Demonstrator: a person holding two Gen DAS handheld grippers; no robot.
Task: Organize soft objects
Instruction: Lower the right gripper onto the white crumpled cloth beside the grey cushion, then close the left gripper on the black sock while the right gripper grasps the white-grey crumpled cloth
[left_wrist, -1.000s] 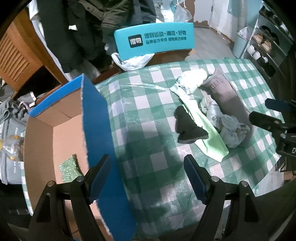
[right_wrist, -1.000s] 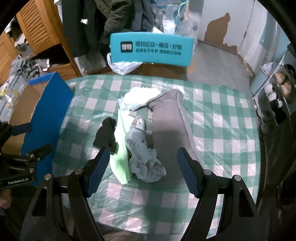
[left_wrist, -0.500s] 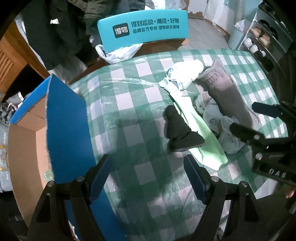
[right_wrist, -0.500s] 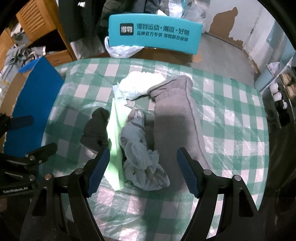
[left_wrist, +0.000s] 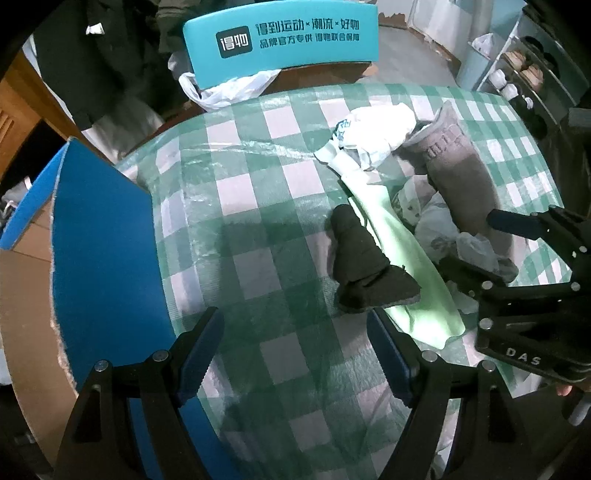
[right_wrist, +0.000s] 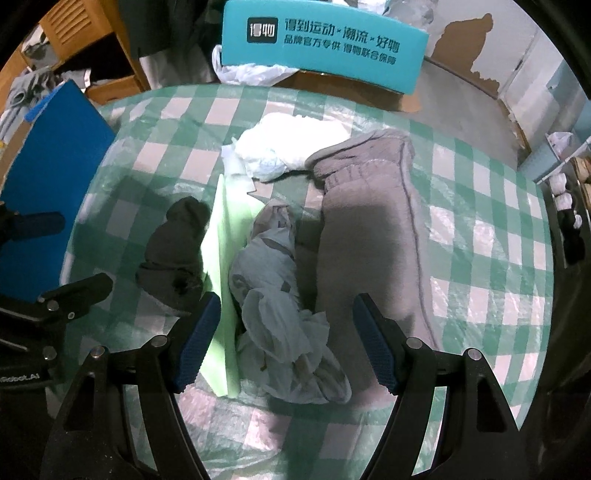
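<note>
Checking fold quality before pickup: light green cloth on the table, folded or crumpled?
Folded. The light green cloth lies as a flat, straight-edged strip with a crease along it, between the dark sock and the crumpled pale garment.

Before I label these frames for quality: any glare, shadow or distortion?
Left wrist: fisheye bends the teal box; plastic table cover glints; shadows darken it near the fingers. Right wrist: shadow crosses the grey trousers; edges curve, corners black.
</note>
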